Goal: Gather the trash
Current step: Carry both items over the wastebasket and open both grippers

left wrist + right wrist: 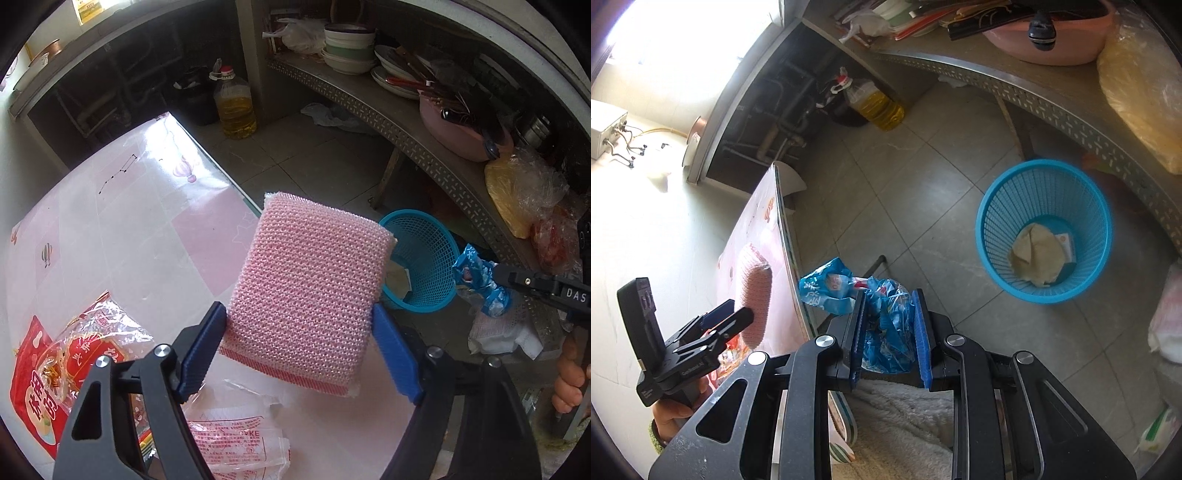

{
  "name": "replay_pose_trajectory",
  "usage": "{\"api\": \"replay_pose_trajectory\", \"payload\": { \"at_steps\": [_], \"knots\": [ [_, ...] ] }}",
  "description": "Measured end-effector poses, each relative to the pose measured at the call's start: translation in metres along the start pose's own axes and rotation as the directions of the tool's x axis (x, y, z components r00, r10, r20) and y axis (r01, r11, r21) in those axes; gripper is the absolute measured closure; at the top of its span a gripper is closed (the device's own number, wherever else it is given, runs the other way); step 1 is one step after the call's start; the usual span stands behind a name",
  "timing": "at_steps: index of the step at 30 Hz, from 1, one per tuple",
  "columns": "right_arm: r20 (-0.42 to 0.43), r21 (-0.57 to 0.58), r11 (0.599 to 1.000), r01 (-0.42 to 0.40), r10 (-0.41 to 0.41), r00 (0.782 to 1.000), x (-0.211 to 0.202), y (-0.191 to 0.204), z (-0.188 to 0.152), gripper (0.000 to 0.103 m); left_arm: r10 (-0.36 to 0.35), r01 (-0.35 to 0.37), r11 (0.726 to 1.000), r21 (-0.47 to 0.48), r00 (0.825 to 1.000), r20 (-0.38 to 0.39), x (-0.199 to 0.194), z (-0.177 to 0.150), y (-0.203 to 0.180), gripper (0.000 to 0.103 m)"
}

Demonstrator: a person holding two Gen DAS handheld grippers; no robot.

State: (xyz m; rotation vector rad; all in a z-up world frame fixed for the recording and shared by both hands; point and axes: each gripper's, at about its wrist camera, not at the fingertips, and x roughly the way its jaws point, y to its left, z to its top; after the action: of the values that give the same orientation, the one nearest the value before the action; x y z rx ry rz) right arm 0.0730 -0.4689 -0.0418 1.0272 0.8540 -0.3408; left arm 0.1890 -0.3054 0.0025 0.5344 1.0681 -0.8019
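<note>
The left gripper [300, 345] tilts steeply down over the table [122, 221], its wide-set fingers clamping a pink sponge [308, 291]. The right gripper [889, 332], angled down past the table edge, pinches a blue wrapper [882, 317] near the basket [1043, 230].

The right gripper [890, 325] has its blue pads closed on a crumpled blue snack wrapper [882, 314], which bulges out to the left past the table edge [788, 258]; ahead on the grey tiled floor [905, 177] stands a blue mesh wastebasket [993, 236] with crumpled beige paper [1038, 254] at its bottom; at lower left the left gripper [738, 314] holds a pink scouring sponge [755, 291] above the pink tablecloth; a cooking oil jug [875, 103] stands by the dark cabinet; a perforated metal shelf [1052, 110] carries a pink basin [1052, 40].
</note>
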Motion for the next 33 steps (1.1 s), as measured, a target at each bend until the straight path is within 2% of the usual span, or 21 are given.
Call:
{"api": "replay_pose_trajectory", "payload": {
  "at_steps": [7,15,20,27,28,30,31,33],
  "knots": [
    [0.03,0.023,1.0,0.013,-0.014,0.999,-0.01,-0.011,0.002,0.081,-0.06,0.06,0.998,0.01,0.998,0.029,-0.014,0.009,-0.023,0.025],
    [0.115,0.114,0.99,0.089,-0.102,0.988,-0.038,-0.057,0.009,0.08,-0.176,0.175,0.984,0.028,0.984,0.018,-0.016,0.022,-0.072,0.025],
    [0.12,0.192,0.973,0.128,-0.153,0.981,-0.043,-0.09,0.01,0.079,-0.237,0.238,0.97,0.053,0.971,-0.025,0.001,0.033,-0.113,0.025],
    [0.099,0.267,0.95,0.165,-0.197,0.975,-0.031,-0.127,0.012,0.078,-0.308,0.313,0.95,0.023,0.945,-0.11,0.049,0.051,-0.163,0.023],
    [0.104,0.274,0.946,0.171,-0.206,0.973,-0.027,-0.132,0.016,0.076,-0.321,0.324,0.946,0.01,0.941,-0.105,0.056,0.055,-0.167,0.021],
    [0.129,0.283,0.941,0.186,-0.23,0.965,-0.02,-0.139,0.022,0.061,-0.346,0.345,0.938,-0.024,0.935,-0.081,0.071,0.064,-0.174,0.015],
    [0.144,0.284,0.938,0.199,-0.247,0.958,-0.016,-0.144,0.026,0.048,-0.346,0.345,0.938,-0.037,0.936,-0.066,0.077,0.068,-0.177,0.011],
    [0.156,0.285,0.925,0.251,-0.303,0.94,-0.008,-0.152,0.03,0.044,-0.328,0.325,0.944,-0.056,0.943,-0.049,0.088,0.073,-0.182,0.011]
  ]
}}
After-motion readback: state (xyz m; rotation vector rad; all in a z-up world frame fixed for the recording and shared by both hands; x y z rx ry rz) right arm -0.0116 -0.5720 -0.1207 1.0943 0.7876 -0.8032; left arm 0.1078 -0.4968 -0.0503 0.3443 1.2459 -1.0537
